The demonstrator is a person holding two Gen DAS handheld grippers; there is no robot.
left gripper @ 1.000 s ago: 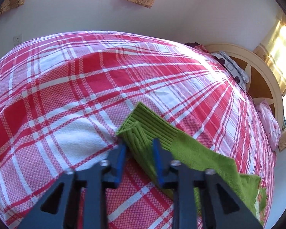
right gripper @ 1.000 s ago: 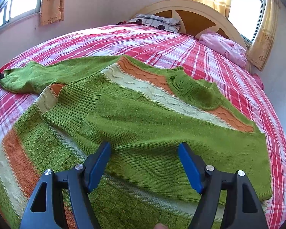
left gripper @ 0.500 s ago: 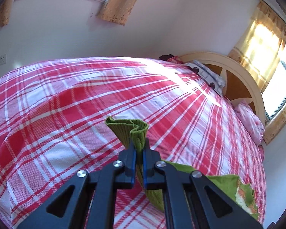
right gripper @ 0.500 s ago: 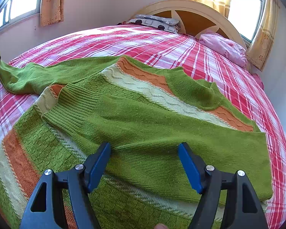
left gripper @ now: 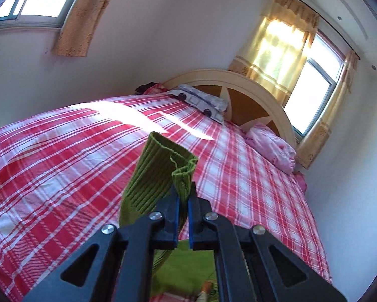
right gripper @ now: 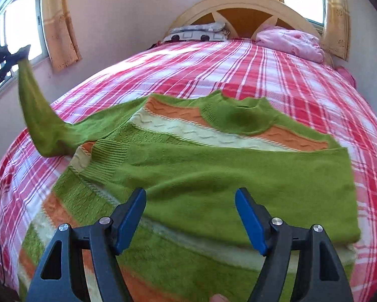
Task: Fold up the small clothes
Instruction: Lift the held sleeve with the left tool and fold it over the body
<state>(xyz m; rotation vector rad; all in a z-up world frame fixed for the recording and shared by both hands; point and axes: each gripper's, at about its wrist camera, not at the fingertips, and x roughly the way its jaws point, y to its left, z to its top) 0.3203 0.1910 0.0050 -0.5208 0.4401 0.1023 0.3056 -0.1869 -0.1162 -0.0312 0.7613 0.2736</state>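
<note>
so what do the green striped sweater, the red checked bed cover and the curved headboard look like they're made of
Green striped sweater: knitted yarn, probably wool or acrylic; ribbed cuffs and cable-pattern bands show, surface matt and slightly fuzzy.
Red checked bed cover: thin woven cloth, likely cotton; fine weave, matt, lies flat.
Curved headboard: apparently wood, cream-painted rim around brown panels, smooth finish.

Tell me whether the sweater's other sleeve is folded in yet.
Folded in: that sleeve lies flat across the sweater, its cuff on the striped body.

We lose the green sweater's point(right gripper: 213, 176) hem below the right wrist view's bottom edge, its surface blurred nearby. The left gripper point(right gripper: 25, 51) there is cut off at the left edge.
</note>
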